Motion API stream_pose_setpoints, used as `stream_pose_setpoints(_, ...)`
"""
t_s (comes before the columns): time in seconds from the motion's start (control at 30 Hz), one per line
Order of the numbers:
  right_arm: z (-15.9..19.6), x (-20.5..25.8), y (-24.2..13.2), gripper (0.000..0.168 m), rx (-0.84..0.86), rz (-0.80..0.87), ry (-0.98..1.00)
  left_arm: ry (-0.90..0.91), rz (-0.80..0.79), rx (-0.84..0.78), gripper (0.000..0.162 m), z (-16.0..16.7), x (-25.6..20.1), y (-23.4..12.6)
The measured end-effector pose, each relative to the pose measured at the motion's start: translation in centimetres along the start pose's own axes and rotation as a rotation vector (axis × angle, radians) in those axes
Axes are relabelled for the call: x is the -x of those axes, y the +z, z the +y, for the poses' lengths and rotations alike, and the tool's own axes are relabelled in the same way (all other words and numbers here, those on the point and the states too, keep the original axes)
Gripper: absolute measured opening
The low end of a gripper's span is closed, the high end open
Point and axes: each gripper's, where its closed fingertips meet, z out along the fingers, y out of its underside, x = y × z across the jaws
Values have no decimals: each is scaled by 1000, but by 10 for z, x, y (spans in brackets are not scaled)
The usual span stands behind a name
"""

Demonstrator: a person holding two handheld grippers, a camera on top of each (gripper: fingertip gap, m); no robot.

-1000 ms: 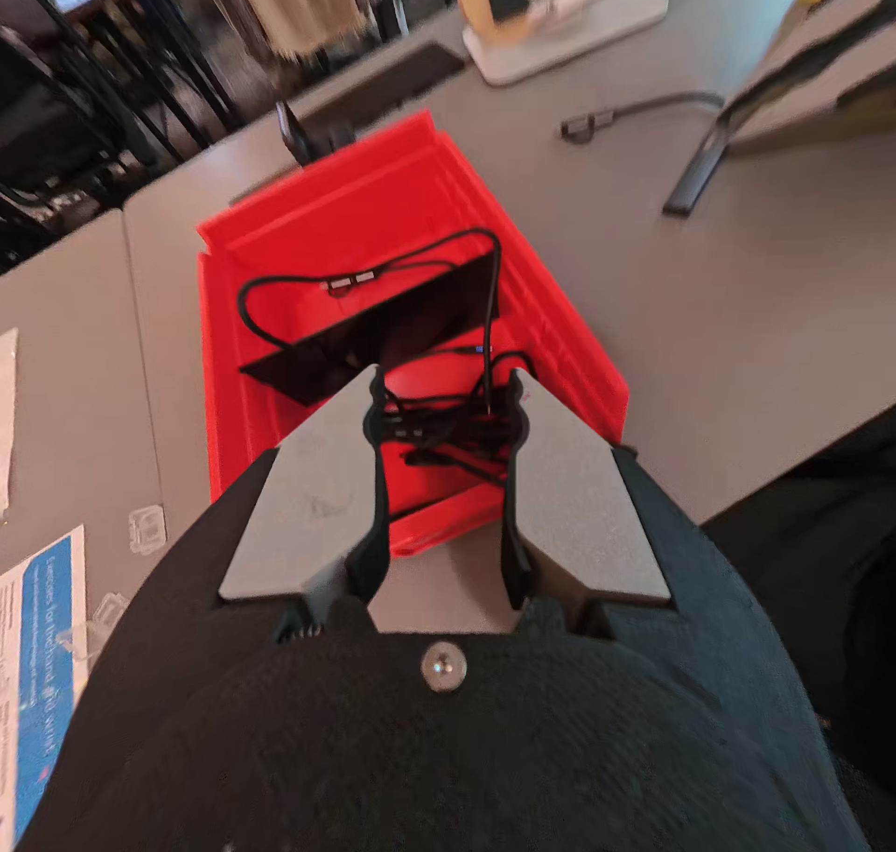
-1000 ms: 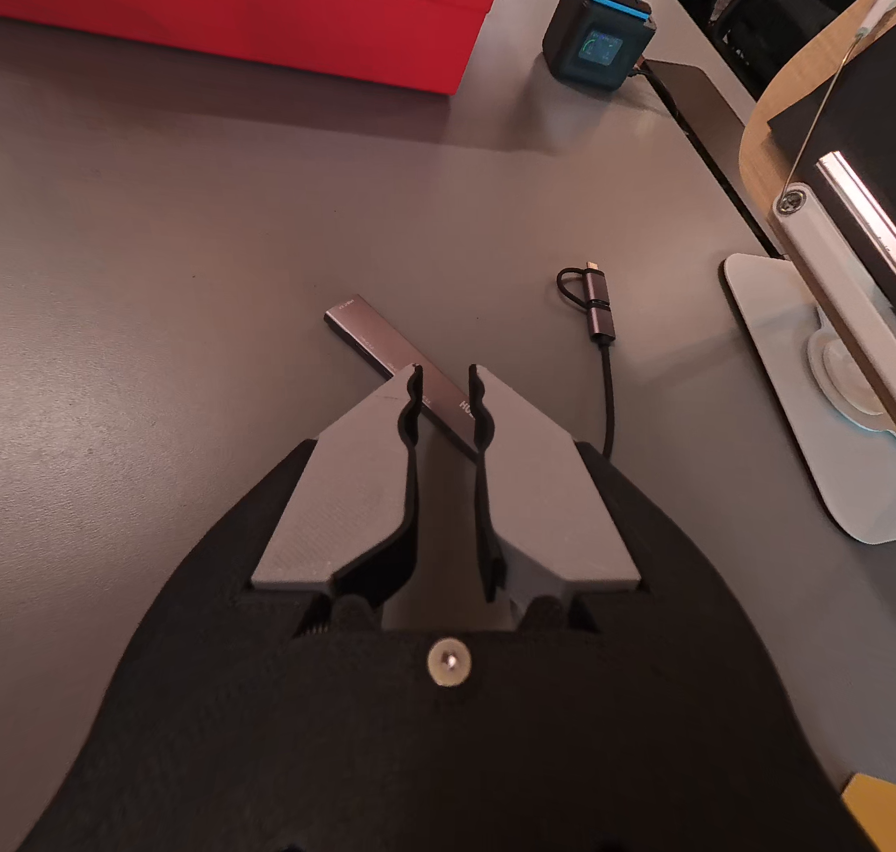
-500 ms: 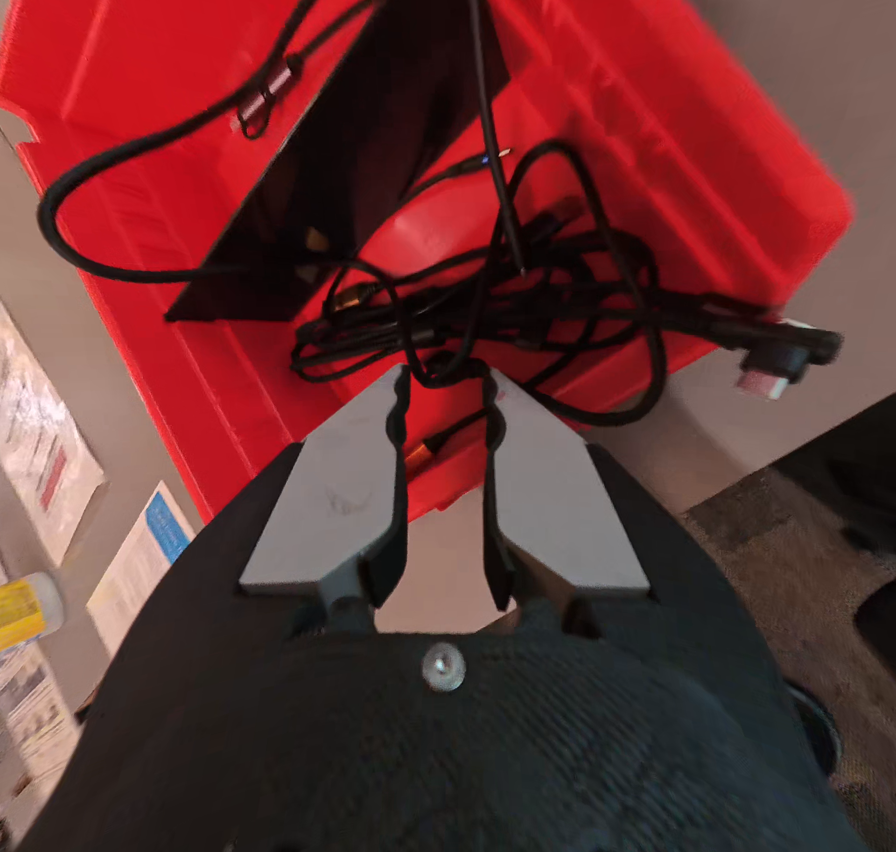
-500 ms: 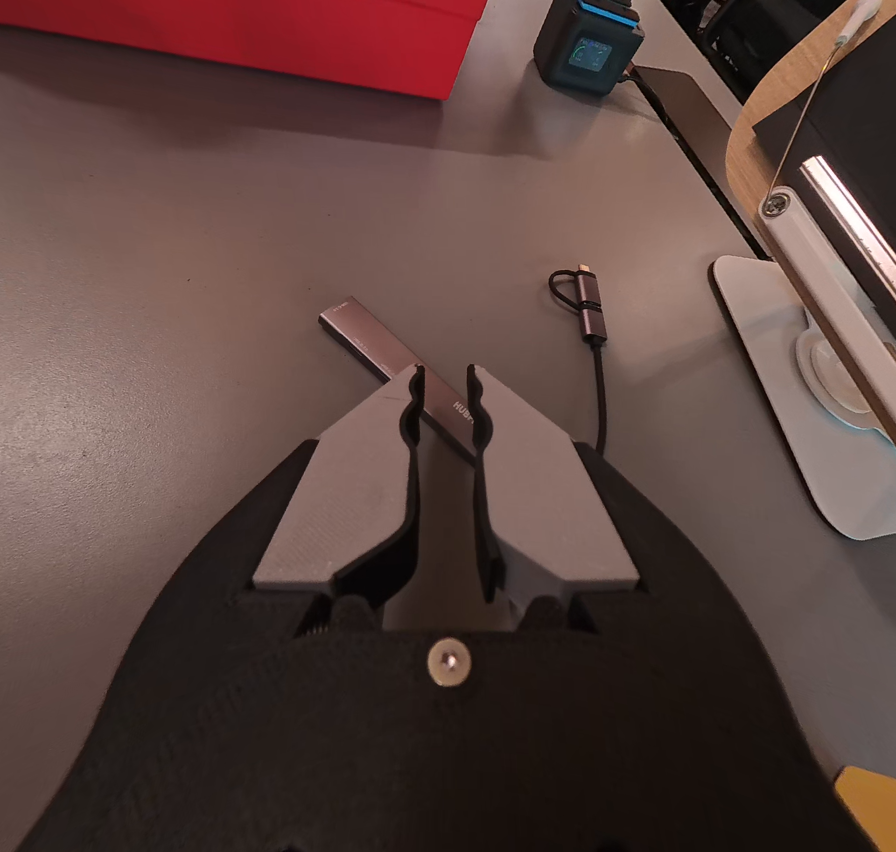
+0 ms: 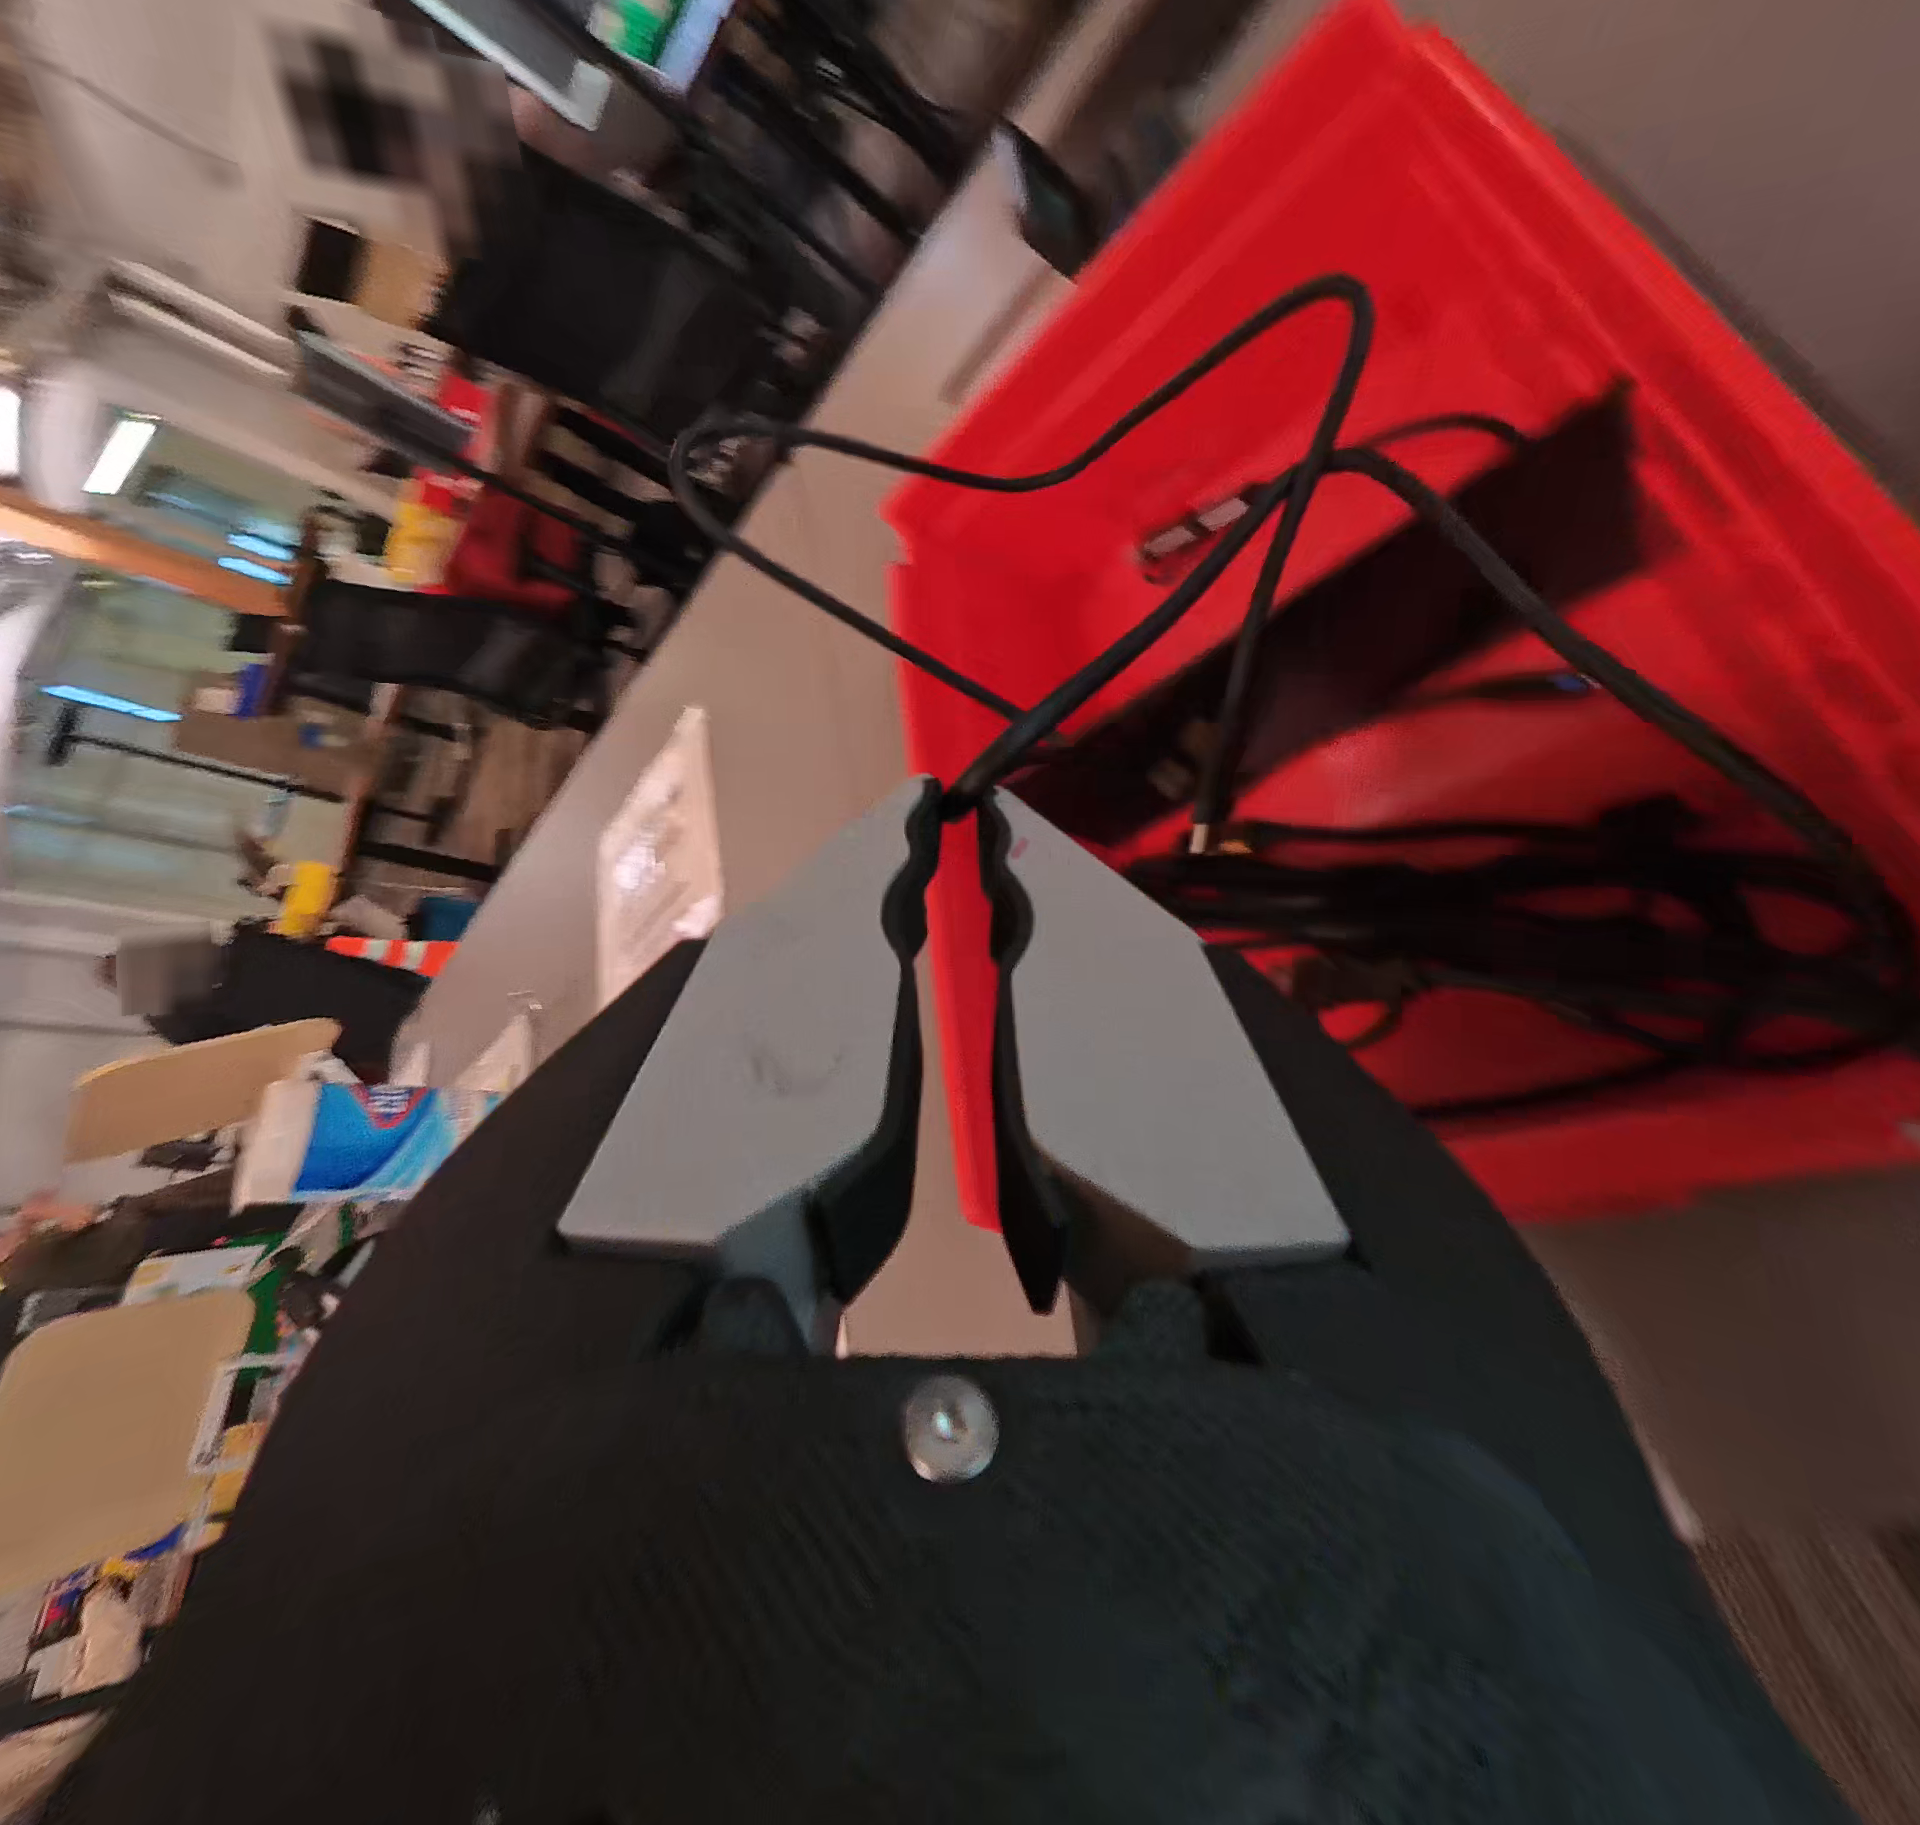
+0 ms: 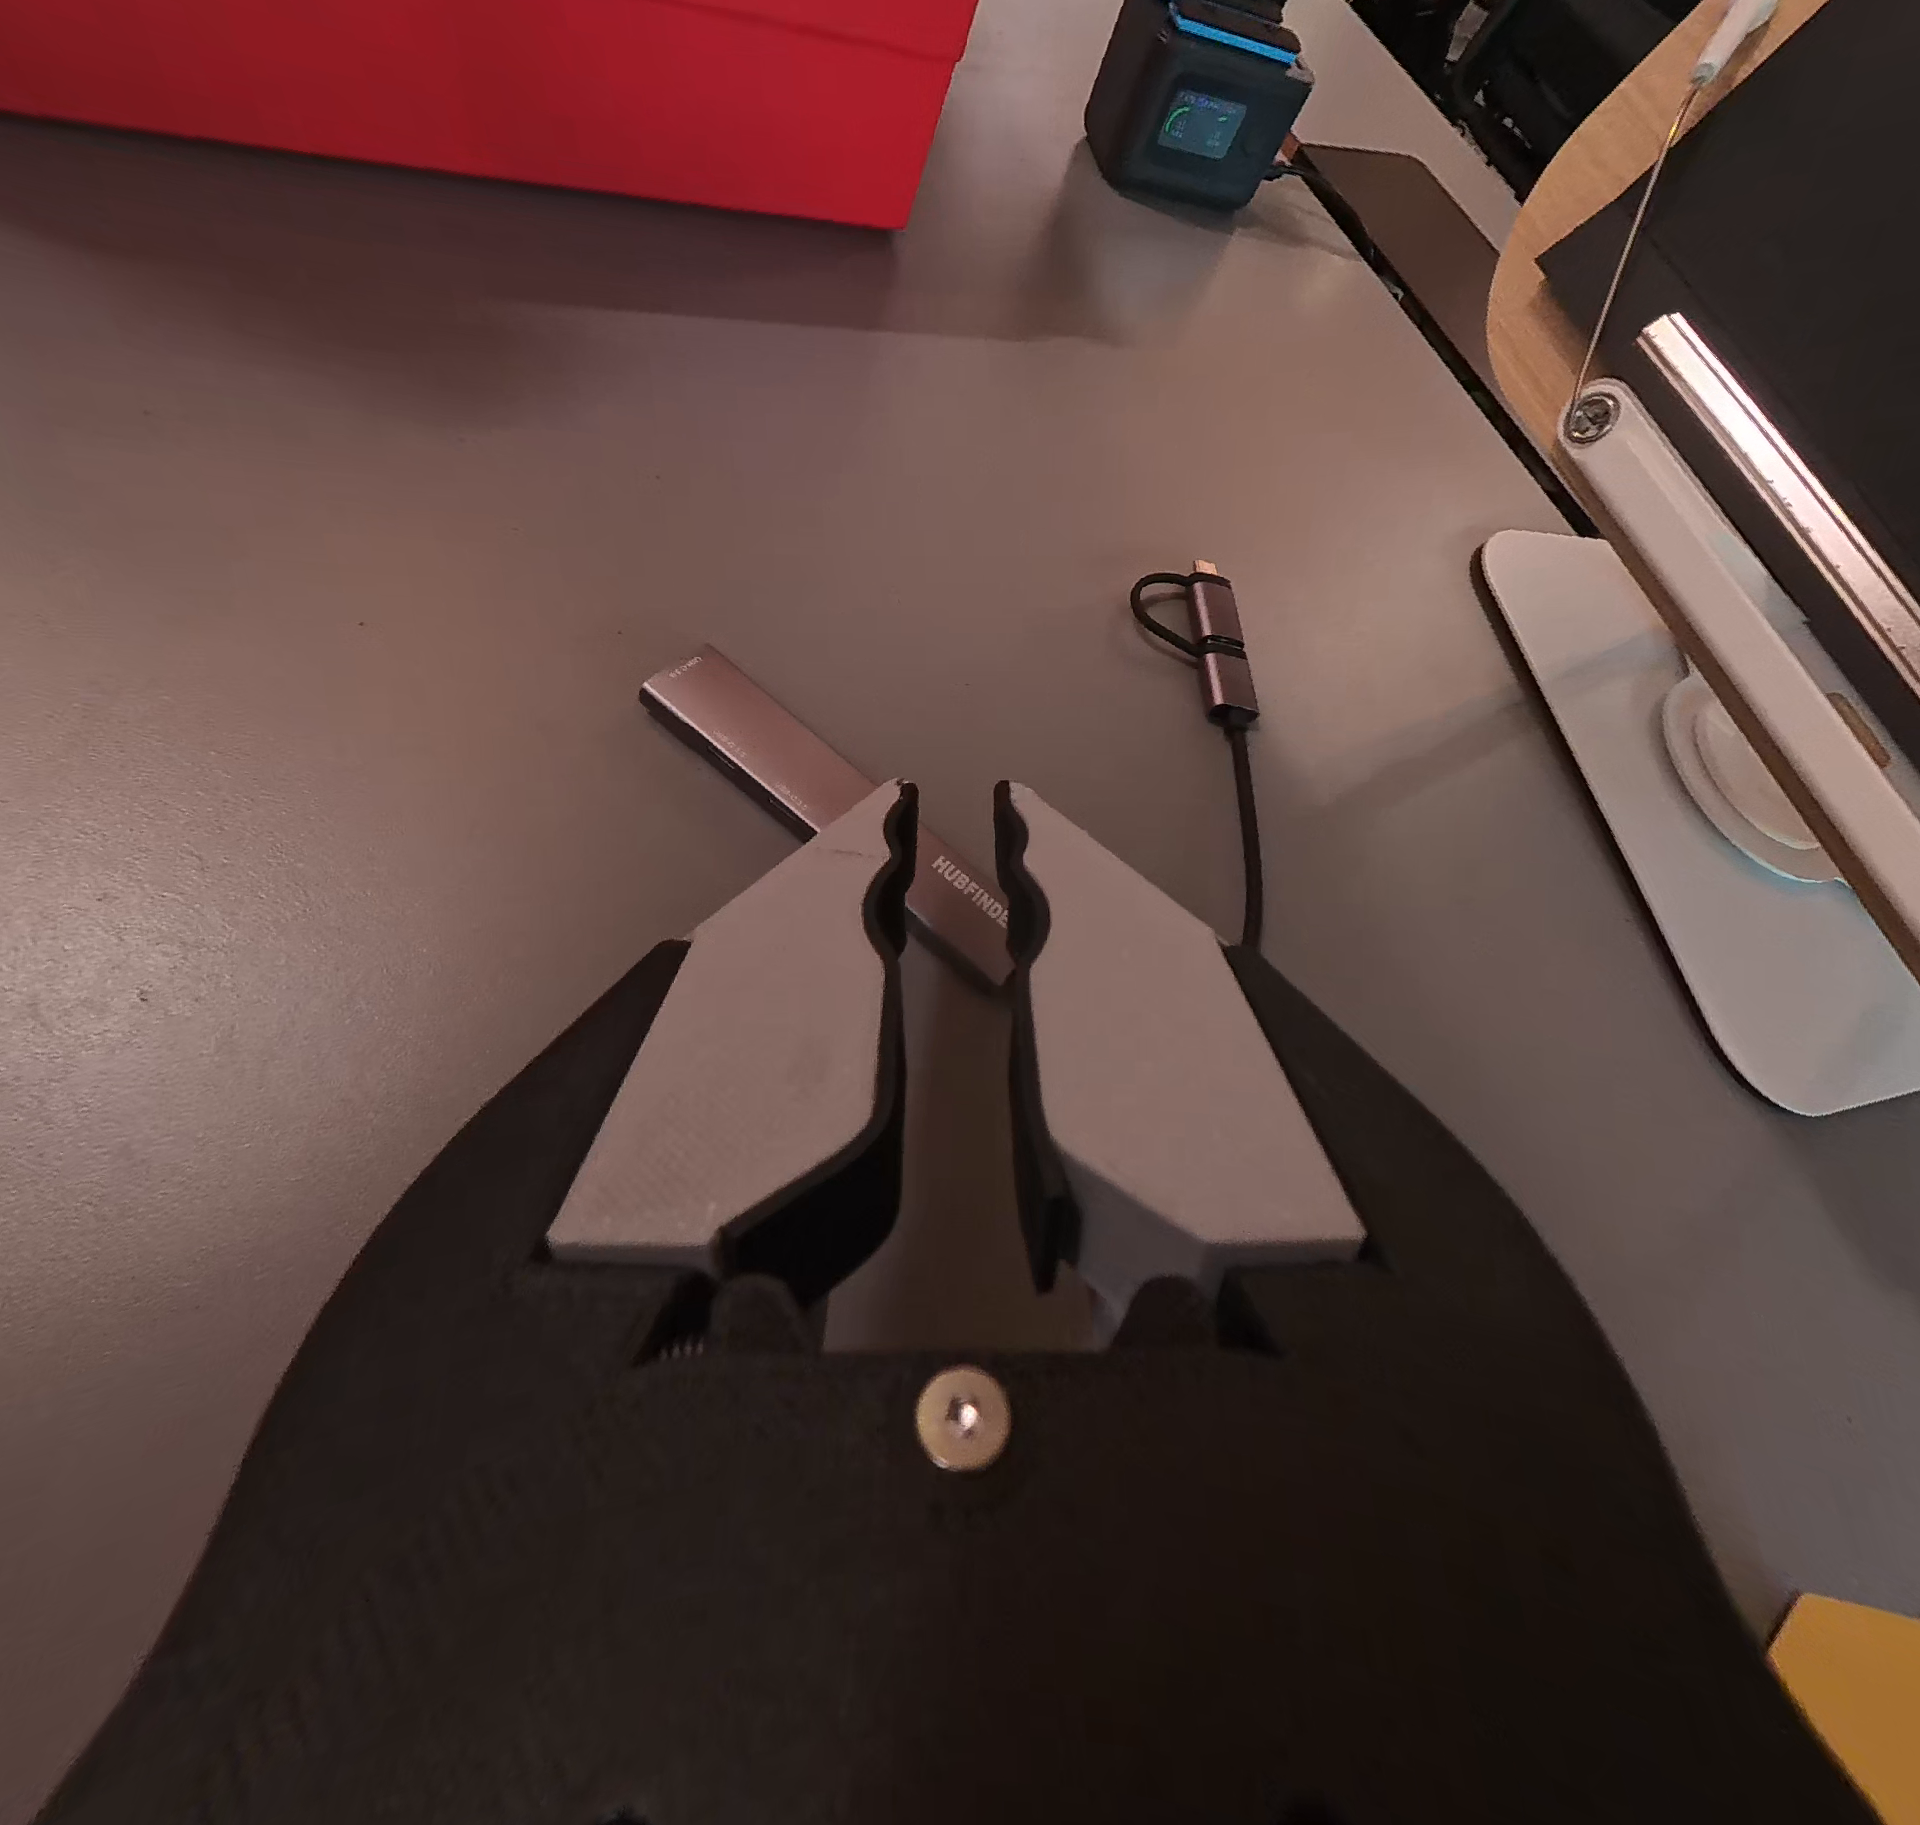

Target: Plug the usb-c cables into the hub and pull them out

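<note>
Left claw [image 5: 961,809] pinches a black cable [image 5: 1122,695] at its tips, above the red bin [image 5: 1558,341] holding the remaining cables. Right claw [image 6: 956,804], slightly parted, straddles the hub [image 6: 769,752] on the surface [image 6: 364,632]; its long axis runs ahead-left.

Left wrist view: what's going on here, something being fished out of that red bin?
Yes. The left gripper is shut on a black cable, lifting it above the red bin, where more cables lie tangled. The right gripper sits open over the grey hub on the table. Nothing is plugged into the hub.
</note>
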Motion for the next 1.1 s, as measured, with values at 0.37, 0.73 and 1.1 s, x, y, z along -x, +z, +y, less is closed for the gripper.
stream_pose_setpoints(0.37, 1, -1, 1, 10, 2, 7, 2, -91, -275, -224, 6, -62, 71, -40)
stream_pose_setpoints(0.73, -2, 0, -1, 10, -9, 8, -3, -119, -293, -258, 0, -104, 107, -39)
stream_pose_setpoints(1.1, -3, 2, 0, 9, -8, 5, -9, -78, -294, -313, 0, -174, 149, -63)
